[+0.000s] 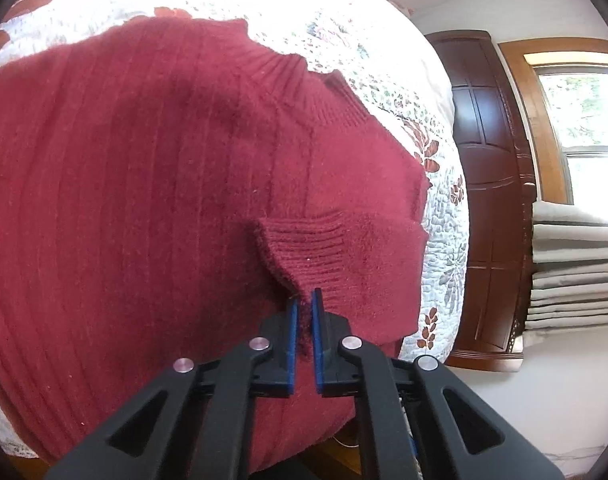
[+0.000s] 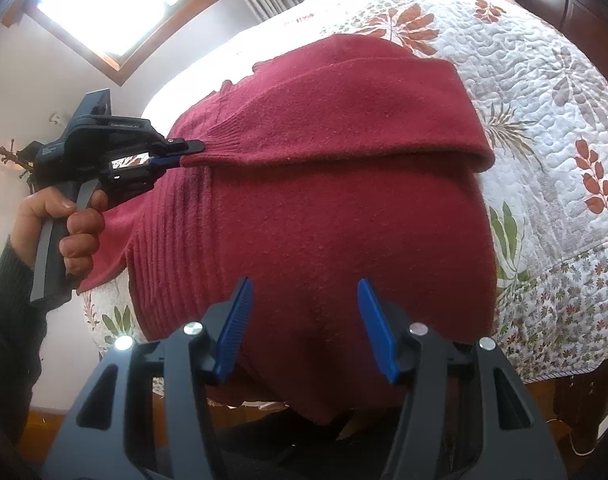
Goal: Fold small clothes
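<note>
A dark red knitted sweater (image 1: 124, 200) lies spread on the bed. One sleeve (image 2: 343, 120) is folded across its body. My left gripper (image 1: 304, 304) is shut on the ribbed sleeve cuff (image 1: 304, 244), with red knit pinched between the blue pads. In the right wrist view the same left gripper (image 2: 188, 154) holds the cuff (image 2: 224, 144) at the sweater's left side, a hand (image 2: 60, 224) gripping its handle. My right gripper (image 2: 304, 296) stands open above the sweater's near edge (image 2: 323, 400), with nothing between its fingers.
The bed wears a white quilt with leaf and flower prints (image 2: 543, 140). A dark wooden headboard (image 1: 487, 200) stands at the right in the left wrist view, next to a window (image 1: 583, 128) and stacked folded linens (image 1: 575, 264). Wooden floor (image 2: 52, 420) shows below the bed.
</note>
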